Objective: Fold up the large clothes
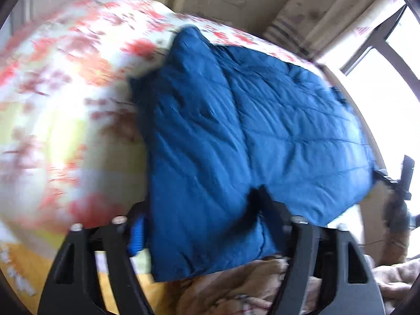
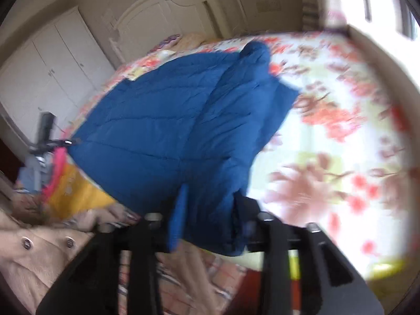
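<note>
**Ann:** Bedroom backdrop; white wardrobe doors (image 2: 52, 65) at the upper left of the right wrist view, a pale carved headboard (image 2: 162, 13) at top centre; bright window (image 1: 380, 78) at the far right of the left wrist view.

**Ben:** And the bed takes up most of both views; its floral cover (image 1: 65, 92), red blossoms on white and pale green, is badly blurred.

**Ann:** Now the star; the blue quilted jacket (image 1: 249, 118) lies spread across that cover, running from the upper middle of the left view down to the bottom centre; its near edge hangs off the bed's edge, right into the left gripper (image 1: 202, 223).

**Ben:** Jaws there stand well apart; blue fabric fills the gap between the two black fingers; whether the pads are really pinching it, I cannot tell through the blur.

**Ann:** Same story opposite; the right gripper (image 2: 210, 220) sits at bottom centre, jaws about half apart, a fold of the jacket between them.

**Ben:** Gripped or just draped; I cannot tell.

**Ann:** Below the jacket's hem, a beige coat (image 2: 39, 257) with metal snap buttons lies bunched at the lower left of the right view; a yellow cloth (image 2: 76, 194) sits just above it, beside the jacket's left edge.
</note>
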Tool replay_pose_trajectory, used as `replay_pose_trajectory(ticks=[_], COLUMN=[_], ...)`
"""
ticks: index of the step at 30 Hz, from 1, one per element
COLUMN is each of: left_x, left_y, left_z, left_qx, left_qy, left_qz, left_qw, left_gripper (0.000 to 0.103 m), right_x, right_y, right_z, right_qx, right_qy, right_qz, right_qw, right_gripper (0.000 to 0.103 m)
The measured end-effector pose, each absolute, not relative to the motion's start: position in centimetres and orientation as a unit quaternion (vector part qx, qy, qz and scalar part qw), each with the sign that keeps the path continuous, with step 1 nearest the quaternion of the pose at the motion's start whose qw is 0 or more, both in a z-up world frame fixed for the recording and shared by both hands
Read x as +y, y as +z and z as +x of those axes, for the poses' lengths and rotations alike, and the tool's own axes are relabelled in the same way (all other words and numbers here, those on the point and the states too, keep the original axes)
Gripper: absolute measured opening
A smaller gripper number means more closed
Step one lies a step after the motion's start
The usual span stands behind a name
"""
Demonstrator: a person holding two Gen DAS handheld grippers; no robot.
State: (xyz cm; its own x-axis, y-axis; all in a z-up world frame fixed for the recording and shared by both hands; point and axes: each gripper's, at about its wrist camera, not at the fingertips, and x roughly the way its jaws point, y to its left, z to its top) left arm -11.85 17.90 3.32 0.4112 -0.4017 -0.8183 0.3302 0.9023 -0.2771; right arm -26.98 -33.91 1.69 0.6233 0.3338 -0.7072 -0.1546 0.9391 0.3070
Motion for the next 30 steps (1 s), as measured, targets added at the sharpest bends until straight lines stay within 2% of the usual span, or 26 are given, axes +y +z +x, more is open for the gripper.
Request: replay_pose_trajectory(ticks=[1,4,6,8,10,11,12,13,16,19,20,25,30], left_x=[18.1,17.3,14.5,11.2,6.6,4.4,2.8,0.9,-2.3,-4.2,-4.5,-3.7,-3.1], left_y=[4.7,9.8,12.9,14.2,14.1,13.5,12.9,11.5,7.8,4.0,2.6,1.3,0.7], left_z=[-12.1,-11.5,-10.3,-8.7,-6.0,-4.4,-3.3,-1.2,2.8,5.6,6.2,7.0,7.8], left_qx=[0.473,0.388,0.339,0.327,0.33,0.337,0.344,0.363,0.402,0.439,0.452,0.455,0.458], left_qy=[-0.175,-0.101,-0.117,-0.131,-0.149,-0.152,-0.151,-0.149,-0.146,-0.139,-0.142,-0.162,-0.173], left_qz=[-0.016,-0.003,-0.011,-0.004,0.026,0.048,0.065,0.081,0.096,0.124,0.122,0.095,0.065], left_qw=[0.863,0.916,0.933,0.936,0.932,0.928,0.924,0.916,0.899,0.879,0.872,0.871,0.869], left_gripper=[0.082,0.094,0.095,0.096,0.099,0.099,0.099,0.099,0.099,0.099,0.099,0.099,0.099], right_x=[-34.2,-33.7,-31.8,-27.9,-24.5,-22.1,-20.2,-19.1,-15.5,-14.2,-14.8,-16.3,-15.9], right_y=[2.5,7.4,9.6,11.2,11.7,11.4,10.9,10.5,7.0,3.0,1.9,1.1,0.8], right_z=[-27.1,-25.8,-23.4,-19.0,-15.5,-12.6,-10.0,-8.0,-1.9,0.6,1.2,1.3,2.0], right_qx=[0.4,0.329,0.303,0.288,0.29,0.3,0.316,0.33,0.389,0.432,0.447,0.445,0.437], right_qy=[0.117,0.065,0.068,0.084,0.089,0.083,0.085,0.092,0.113,0.094,0.106,0.129,0.132], right_qz=[0.099,0.06,0.043,0.009,-0.021,-0.047,-0.06,-0.062,-0.07,-0.106,-0.086,-0.021,-0.012], right_qw=[0.904,0.94,0.949,0.954,0.952,0.949,0.943,0.937,0.912,0.891,0.884,0.886,0.89], right_gripper=[0.07,0.072,0.072,0.071,0.065,0.057,0.033,0.017,0.017,0.017,0.017,0.016,0.017])
